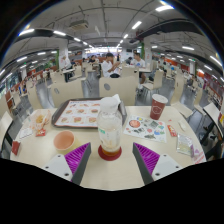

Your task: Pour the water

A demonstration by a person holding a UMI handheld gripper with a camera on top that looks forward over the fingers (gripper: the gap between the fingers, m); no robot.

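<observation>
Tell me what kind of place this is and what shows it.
Probably a canteen or food court: rows of tables and chairs recede under strip ceiling lights, and a food tray and paper cup sit on the table. The open gripper flanks a bottle.

The clear plastic bottle with an orange base (109, 133) looks smooth and glossy. It rests on a pale matt tabletop (110, 175). The tall brown cup (158, 106) looks like paper.
</observation>
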